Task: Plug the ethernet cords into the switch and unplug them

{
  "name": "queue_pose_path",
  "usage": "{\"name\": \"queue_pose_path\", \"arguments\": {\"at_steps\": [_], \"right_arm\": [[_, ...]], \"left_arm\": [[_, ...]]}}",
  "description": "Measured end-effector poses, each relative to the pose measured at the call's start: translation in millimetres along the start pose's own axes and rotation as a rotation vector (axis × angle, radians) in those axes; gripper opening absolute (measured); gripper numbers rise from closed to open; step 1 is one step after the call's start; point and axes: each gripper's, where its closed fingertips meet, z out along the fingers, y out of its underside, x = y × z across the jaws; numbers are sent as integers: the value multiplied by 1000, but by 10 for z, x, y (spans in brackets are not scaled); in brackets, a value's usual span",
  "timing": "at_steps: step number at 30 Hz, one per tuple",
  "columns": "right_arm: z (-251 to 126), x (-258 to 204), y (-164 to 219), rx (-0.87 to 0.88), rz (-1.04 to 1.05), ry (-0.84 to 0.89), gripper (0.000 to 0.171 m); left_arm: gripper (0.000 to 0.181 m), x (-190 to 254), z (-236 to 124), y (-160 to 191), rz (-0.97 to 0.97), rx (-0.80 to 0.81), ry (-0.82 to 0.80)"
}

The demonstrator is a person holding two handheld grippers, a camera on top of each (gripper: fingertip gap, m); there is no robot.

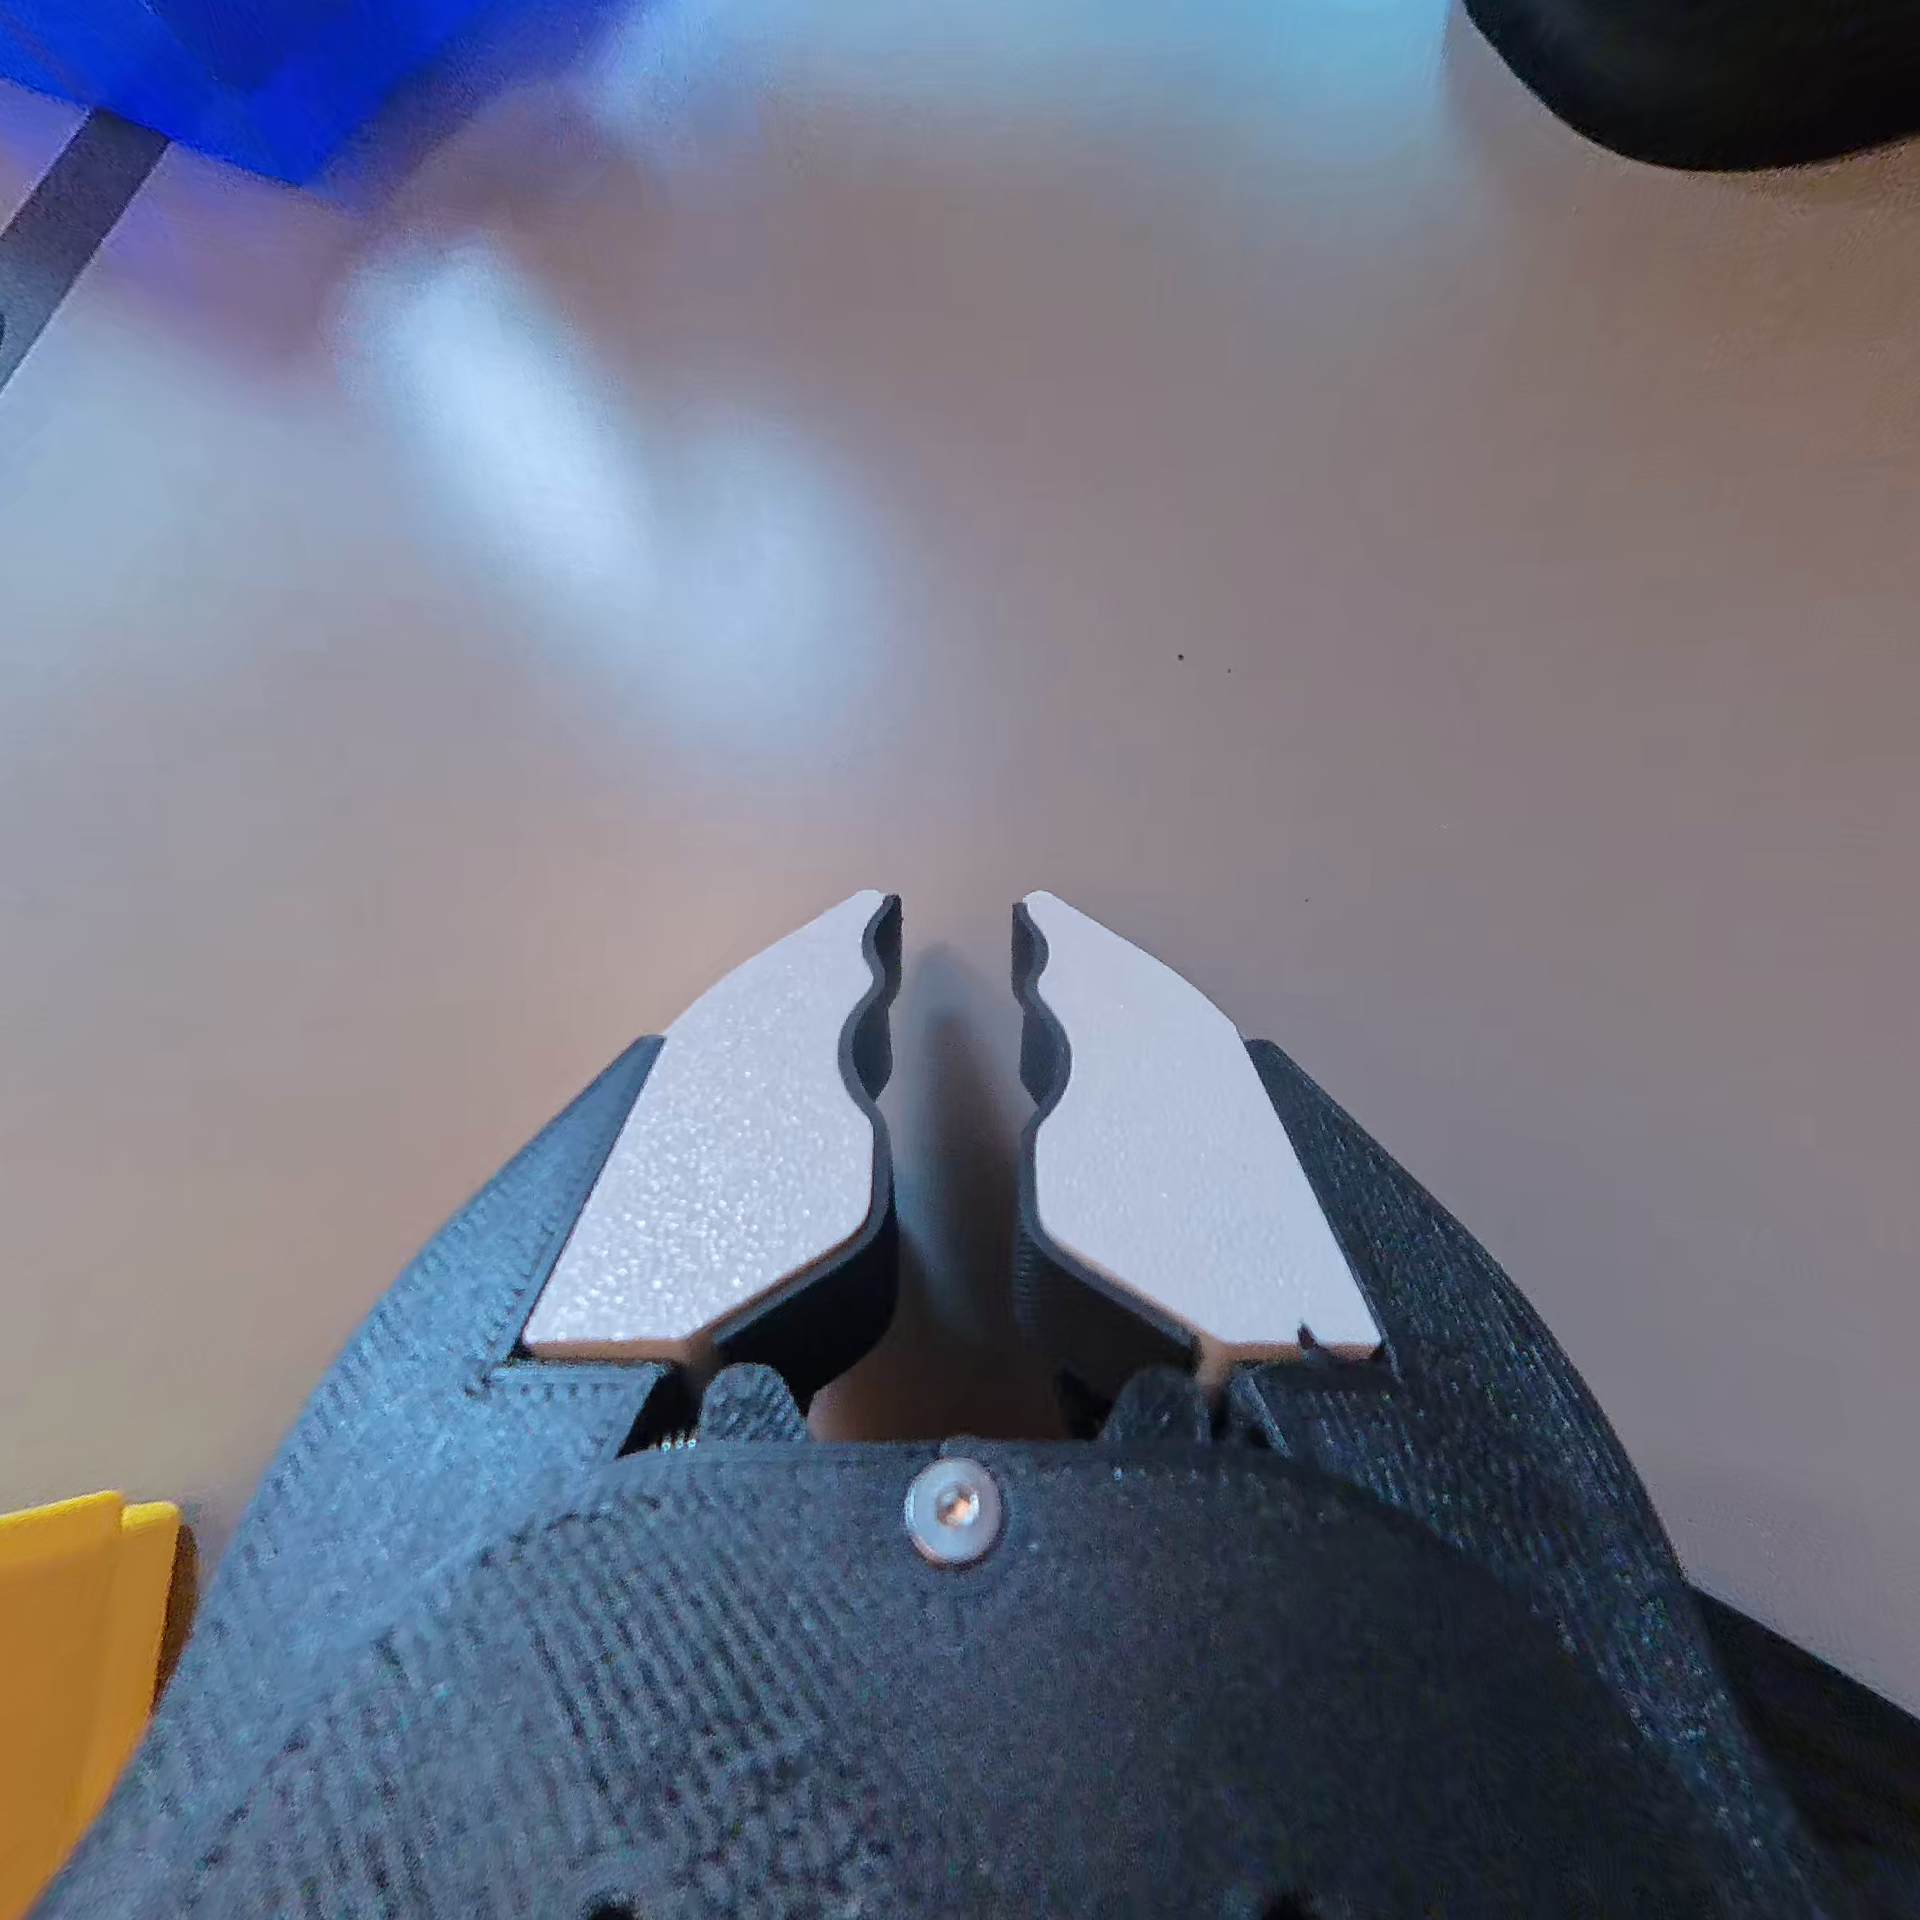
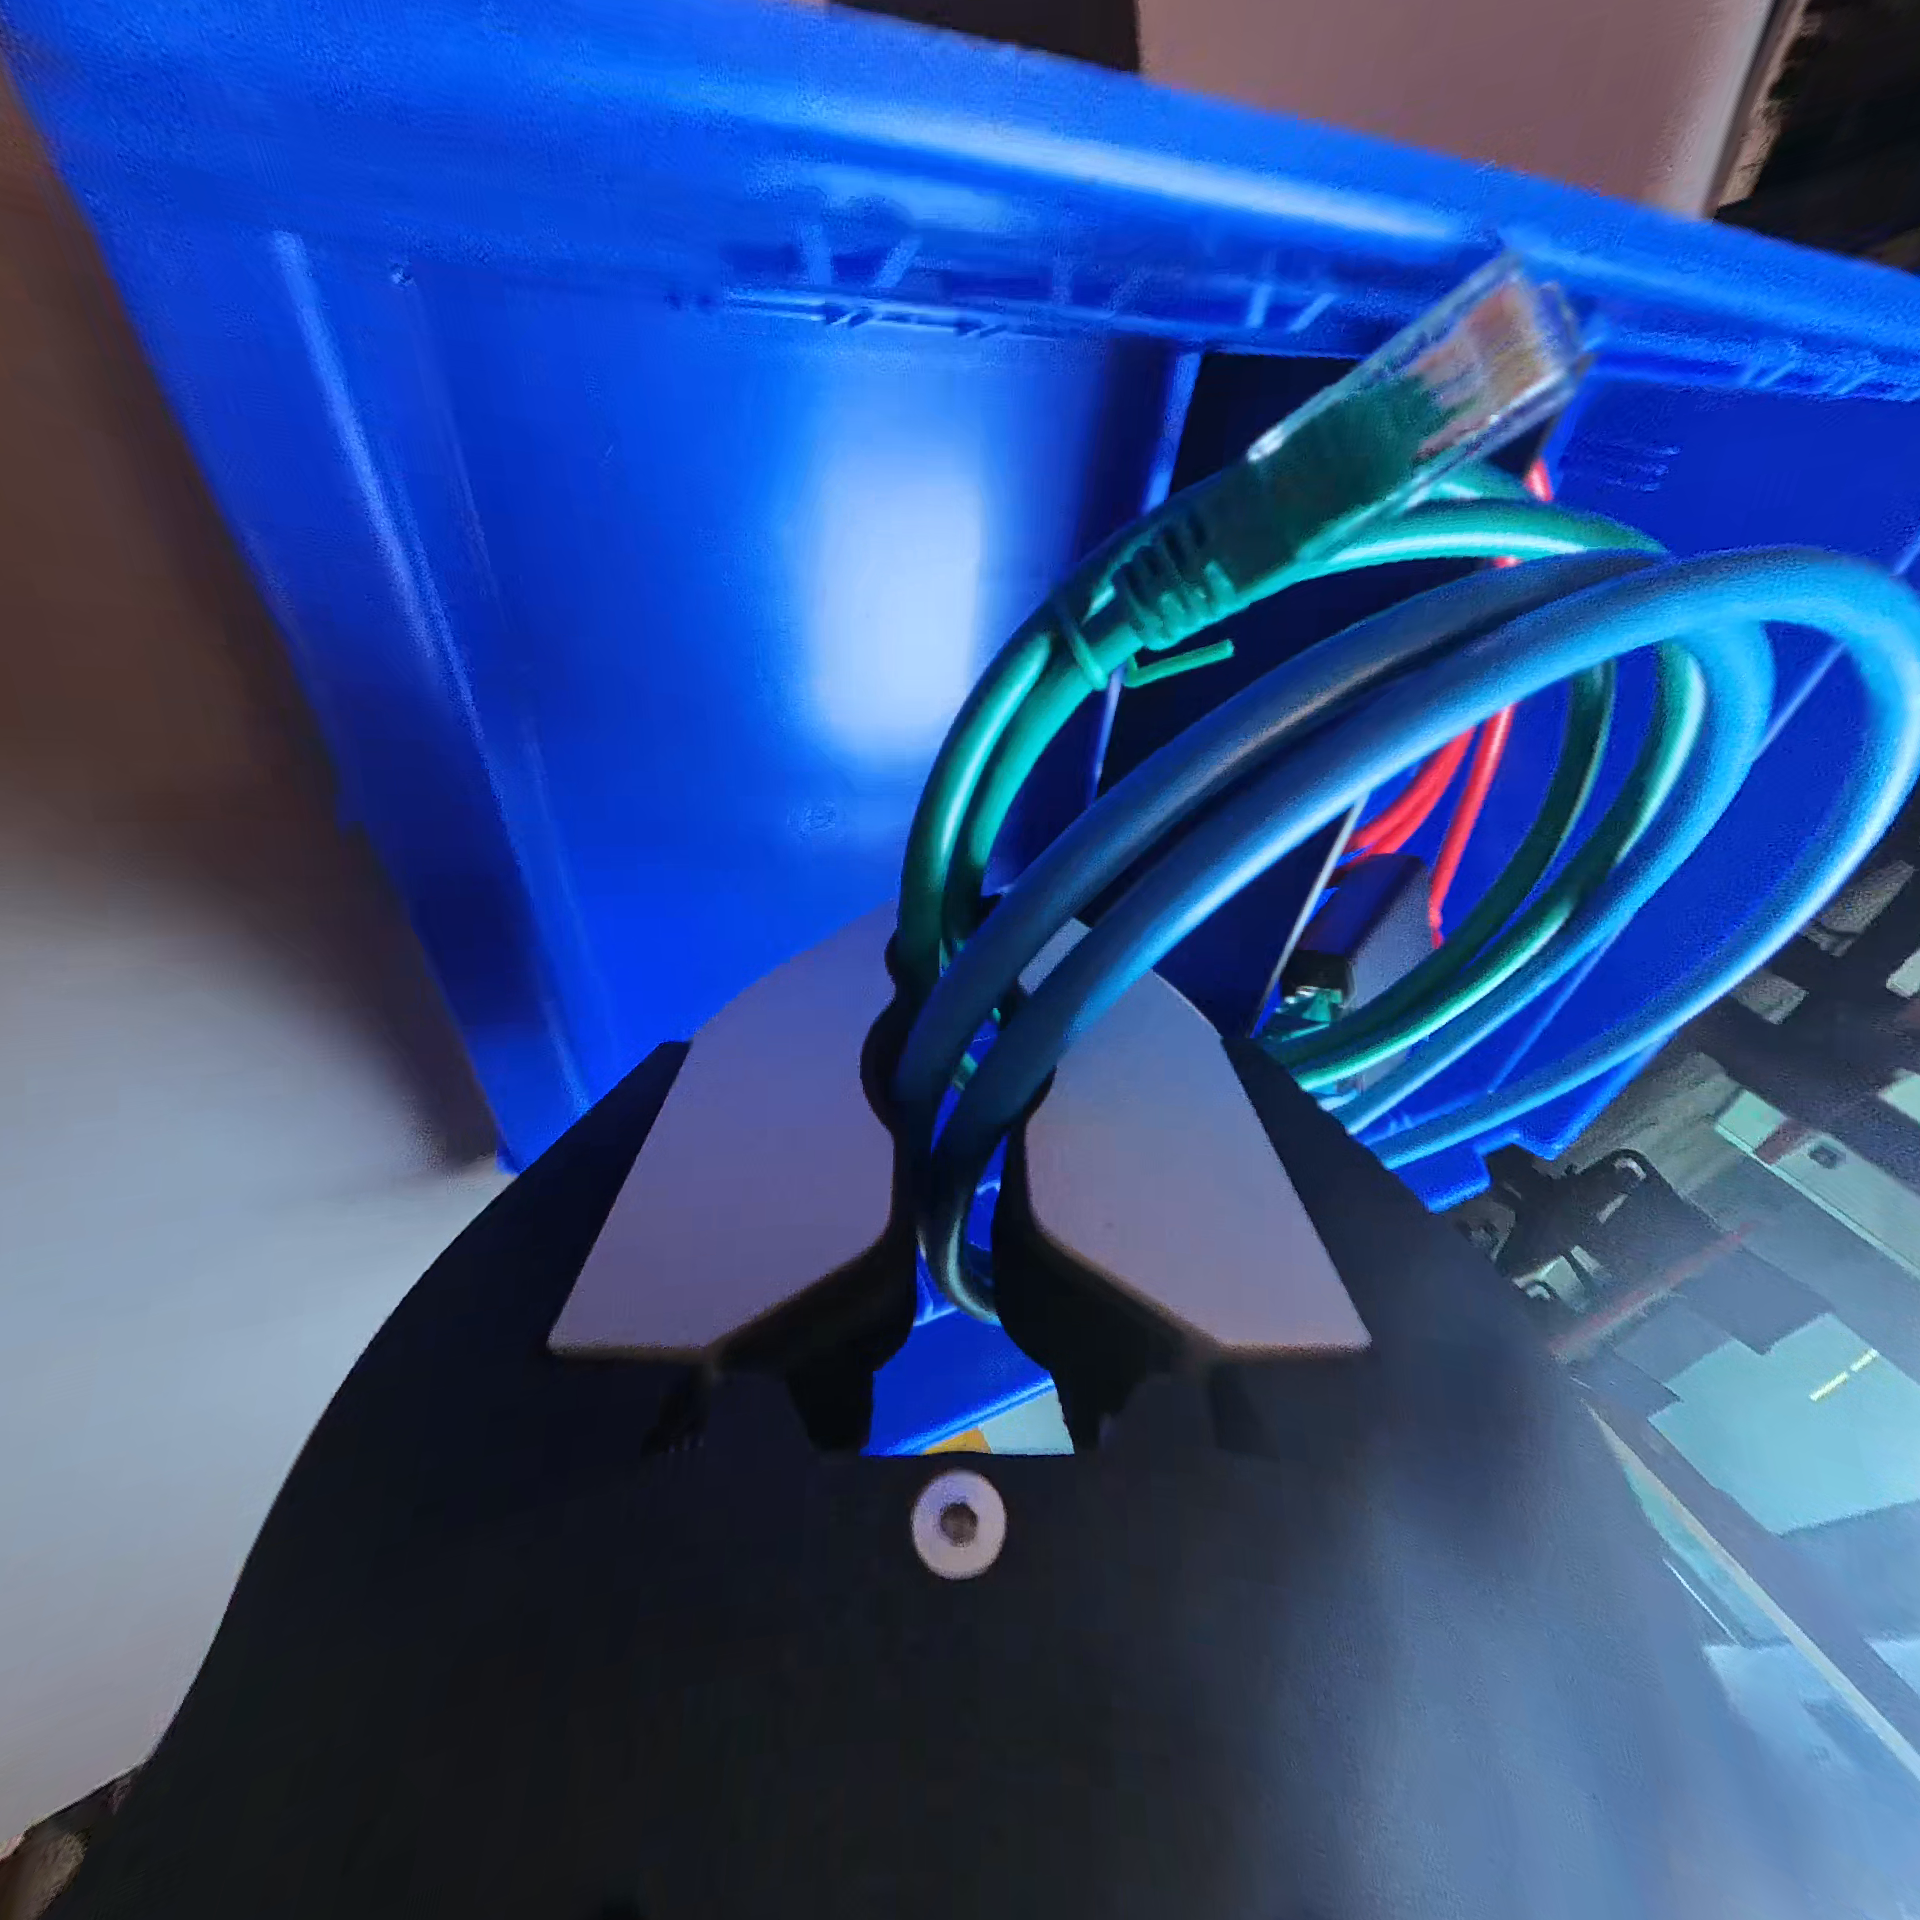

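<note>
1. The left gripper (image 1: 956, 920) is above a plain beige table (image 1: 1299, 623). Its two fingers have a narrow gap between them, and nothing is in this gap.
2. In the left wrist view, a blurred blue bin (image 1: 260, 83) is at the top left corner, a dark rounded object (image 1: 1704, 73) is at the top right, and a yellow piece (image 1: 73, 1662) is at the bottom left edge.
3. The right gripper (image 2: 956, 997) is closed on a bundle of coiled ethernet cords. The green cord (image 2: 966, 779) and the blue cord (image 2: 1351, 665) both pass between its fingers.
4. The clear plug (image 2: 1455, 364) of the green cord points up and to the right, near the rim of the bin (image 2: 727, 468). A thin green tie (image 2: 1174, 660) is around the green cord, just below the plug boot.
5. Red wires (image 2: 1475, 748) are visible behind the coils, inside the bin.
6. I cannot see the switch in either view; the right edge of the right wrist view shows only blurred grey shapes.
</note>
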Motion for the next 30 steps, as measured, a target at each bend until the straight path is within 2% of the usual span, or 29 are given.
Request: {"name": "queue_pose_path", "arguments": {"at_steps": [6, 11, 13, 17, 20, 22, 24, 27, 30], "right_arm": [[-193, -497, 62, -30, -105, -111, 11], [-653, -1037, 22, 45, -158, -320, 10], [-843, -1074, 24, 95, -143, -346, 9], [-946, -609, 96, 133, -30, -181, 10], [-940, -143, 49, 190, 104, -19, 12], [-874, 45, -2, 206, 189, 26, 13], [-664, 48, -18, 140, 221, 9, 12], [-341, -82, -70, 20, 138, 11, 12], [-239, 31, -91, -76, 91, 168, 17]], "left_arm": [[20, 8, -4, -8, 4, -1, -3], [20, 24, -12, -25, 16, 0, -7], [20, 30, -12, -32, 18, 1, -5], [20, 53, 14, -16, 22, -10, 4], [20, 63, 20, -5, 26, -17, 3], [20, 60, 22, 4, 22, -20, 4], [20, 55, 25, 17, 17, -25, 5], [20, 53, 26, 22, 12, -22, 9], [20, 49, 27, 19, 7, -18, 12]]}}
